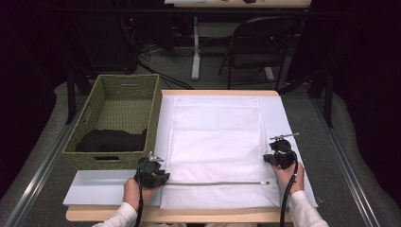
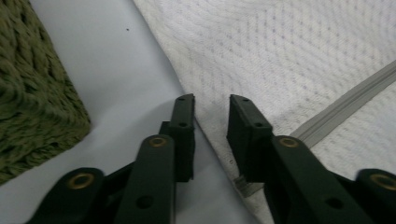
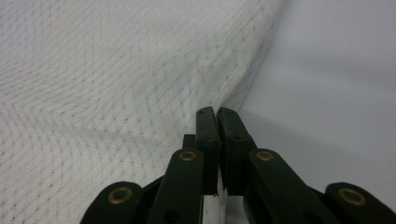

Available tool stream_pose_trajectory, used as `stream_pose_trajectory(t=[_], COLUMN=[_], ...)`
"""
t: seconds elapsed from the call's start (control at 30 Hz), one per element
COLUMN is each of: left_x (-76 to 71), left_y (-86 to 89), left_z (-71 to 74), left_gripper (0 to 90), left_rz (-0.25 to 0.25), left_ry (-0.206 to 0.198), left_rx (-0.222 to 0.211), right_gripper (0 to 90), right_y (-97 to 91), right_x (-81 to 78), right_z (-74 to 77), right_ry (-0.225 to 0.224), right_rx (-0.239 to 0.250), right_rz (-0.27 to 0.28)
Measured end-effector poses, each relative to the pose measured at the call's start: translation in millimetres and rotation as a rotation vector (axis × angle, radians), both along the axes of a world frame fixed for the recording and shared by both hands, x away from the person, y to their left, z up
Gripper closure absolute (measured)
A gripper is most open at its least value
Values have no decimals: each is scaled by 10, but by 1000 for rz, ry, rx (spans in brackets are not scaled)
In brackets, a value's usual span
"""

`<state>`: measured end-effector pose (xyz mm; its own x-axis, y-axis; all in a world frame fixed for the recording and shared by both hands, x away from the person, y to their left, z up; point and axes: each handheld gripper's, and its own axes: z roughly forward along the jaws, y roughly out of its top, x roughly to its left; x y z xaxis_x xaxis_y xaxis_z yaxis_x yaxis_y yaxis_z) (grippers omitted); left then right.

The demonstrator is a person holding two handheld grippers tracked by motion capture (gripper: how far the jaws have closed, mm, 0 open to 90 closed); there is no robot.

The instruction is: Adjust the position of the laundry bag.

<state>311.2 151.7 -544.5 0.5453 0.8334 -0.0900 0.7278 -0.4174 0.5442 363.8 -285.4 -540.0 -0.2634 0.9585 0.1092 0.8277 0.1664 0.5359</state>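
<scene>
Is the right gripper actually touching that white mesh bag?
Touching. In the right gripper view the right gripper has its jaws shut on the edge of the mesh bag, and the fabric puckers up into them.

Beyond the table, a dark folding chair (image 1: pixel 261 45) stands on seemingly grey floor (image 1: pixel 179 66).

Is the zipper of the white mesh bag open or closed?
Closed: the grey zipper runs as one joined line across the white mesh bag, its pull at the right end.

High view: above near table edge, facing forward-down. Each gripper view: rides close behind own jaws, facing along them. All share white mesh bag (image 1: pixel 215 142) ahead of jaws.
</scene>
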Motion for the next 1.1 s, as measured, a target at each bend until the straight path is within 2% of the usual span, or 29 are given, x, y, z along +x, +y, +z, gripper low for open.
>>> stream_pose_trajectory(t=[0.03, 0.1, 0.17, 0.4, 0.73, 1.07, 1.1], left_x=[8, 8, 11, 16, 20, -17, -18], left_y=[10, 9, 21, 67, 122, 233, 243], left_z=[-5, 1, 6, 39, 55, 81, 83], left_gripper=[800, 875, 895, 900, 900, 900, 900], left_rz=[-4, -18, -20, -1, -4, 34, 32], left_ry=[11, 4, 4, -2, -11, -10, -13], left_rx=[-22, -9, -11, -37, -32, -41, -43], right_gripper=[883, 885, 886, 886, 887, 887, 887], right_y=[4, 21, 40, 87, 116, 235, 245], right_x=[-1, 1, 6, 12, 20, 58, 70], right_z=[2, 3, 3, 6, 8, 17, 15], right_ry=[0, 2, -3, 3, 0, 15, 9], right_rx=[-3, -4, -6, -1, -6, -16, -18], right_rz=[-1, 7, 14, 27, 43, 55, 70])
